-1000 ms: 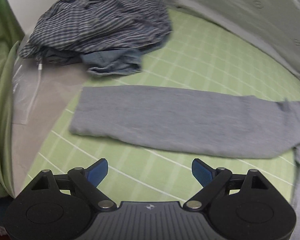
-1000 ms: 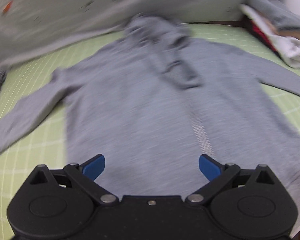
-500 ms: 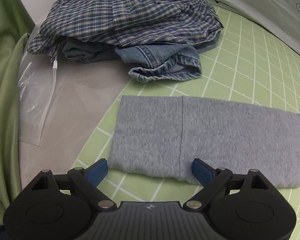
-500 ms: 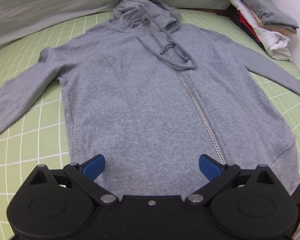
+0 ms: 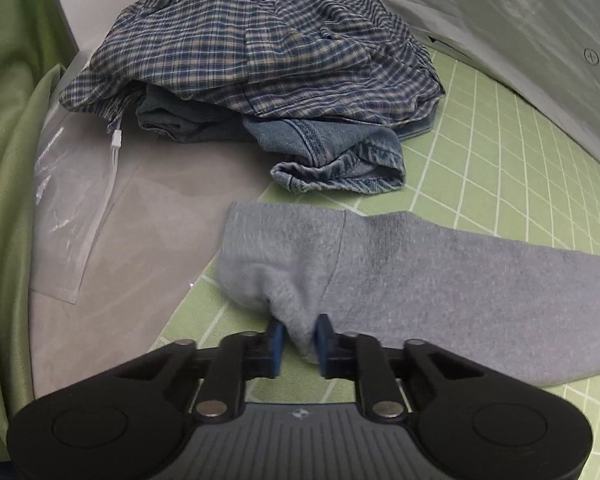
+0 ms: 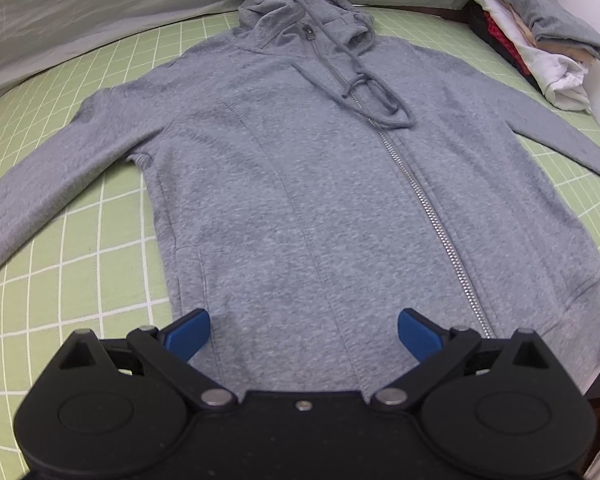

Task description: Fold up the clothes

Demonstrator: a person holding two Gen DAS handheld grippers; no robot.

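Jaws of the left gripper (image 5: 299, 342), wide apart a second ago, are closing on the cuff of the grey hoodie's sleeve (image 5: 440, 276), now bunched between the blue pads. Right gripper (image 6: 304, 334) hangs wide open over the hoodie (image 6: 320, 200), spread flat on the green grid mat (image 6: 72, 272); a plaid shirt (image 5: 252, 52) and jeans (image 5: 332, 156) lie heaped near the mat's corner.
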